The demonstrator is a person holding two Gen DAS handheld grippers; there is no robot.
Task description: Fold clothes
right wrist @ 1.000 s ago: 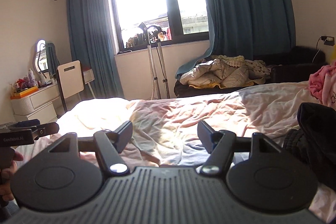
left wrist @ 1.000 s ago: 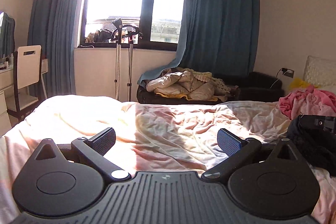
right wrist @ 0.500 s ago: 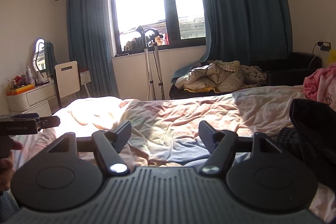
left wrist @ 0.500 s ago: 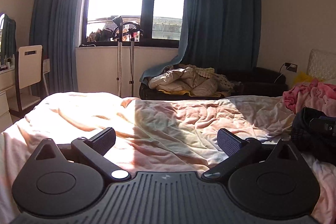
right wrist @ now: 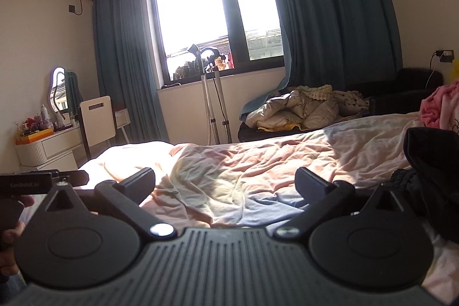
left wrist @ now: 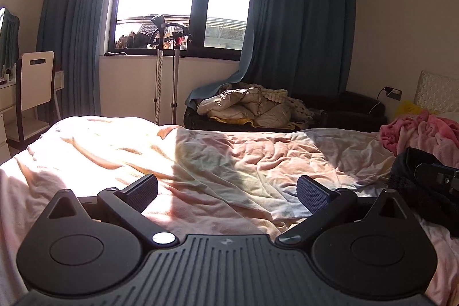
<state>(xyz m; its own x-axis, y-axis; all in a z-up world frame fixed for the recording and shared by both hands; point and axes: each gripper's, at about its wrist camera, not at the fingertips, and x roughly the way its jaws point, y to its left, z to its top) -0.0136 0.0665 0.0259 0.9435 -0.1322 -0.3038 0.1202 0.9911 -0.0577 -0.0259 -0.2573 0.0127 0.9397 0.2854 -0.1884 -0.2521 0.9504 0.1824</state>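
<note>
The left gripper (left wrist: 226, 188) is held with its jaws wide apart and nothing between them, above the near edge of the wide bed covered in a rumpled pale pink and cream sheet (left wrist: 229, 157). The right gripper (right wrist: 225, 181) is seen with its jaws opening to their widest, and only bare sheet lies between them. The clothing to be folded, a crumpled black garment with a ribbed knit hem (right wrist: 424, 174), is heaped at the right edge of the bed, just beside the right gripper's outer finger and apart from both pairs of jaws. A bunched pink fleece garment (left wrist: 421, 131) lies behind it, toward the far right corner. No fold appears to have been begun. For the step in hand, the black garment is best approached from its near side by the right gripper, with one single edge or the ribbed hem taken instead of a thick bunch of layers. It should then be drawn onto the open middle of the bed, where it can be spread flat by both grippers.
</note>
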